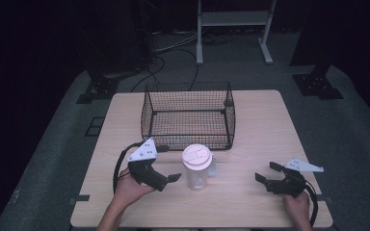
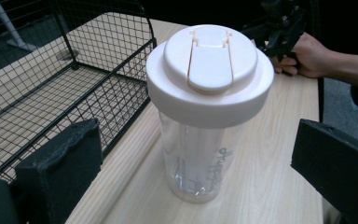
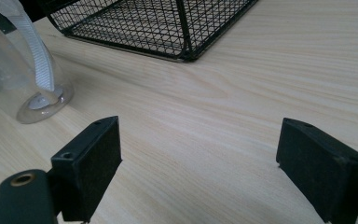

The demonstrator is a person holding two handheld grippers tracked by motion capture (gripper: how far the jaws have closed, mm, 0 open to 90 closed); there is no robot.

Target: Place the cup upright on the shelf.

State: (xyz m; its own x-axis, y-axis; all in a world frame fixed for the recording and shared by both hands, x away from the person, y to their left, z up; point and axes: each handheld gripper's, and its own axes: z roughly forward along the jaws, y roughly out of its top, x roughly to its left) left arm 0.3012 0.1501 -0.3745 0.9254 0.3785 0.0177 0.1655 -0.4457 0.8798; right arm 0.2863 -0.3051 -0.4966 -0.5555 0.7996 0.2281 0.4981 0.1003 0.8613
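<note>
Both claws gape empty; square your left claw [image 1: 176, 178] around the tumbler [image 1: 196, 167] below its lid [image 2: 209, 74], mid-bench.

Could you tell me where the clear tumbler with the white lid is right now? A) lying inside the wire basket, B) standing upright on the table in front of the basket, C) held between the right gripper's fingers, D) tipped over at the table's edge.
B: the tumbler stands upright on the table, just in front of the wire basket and outside it, between the left gripper and the right gripper, both open and gripping nothing.
</note>
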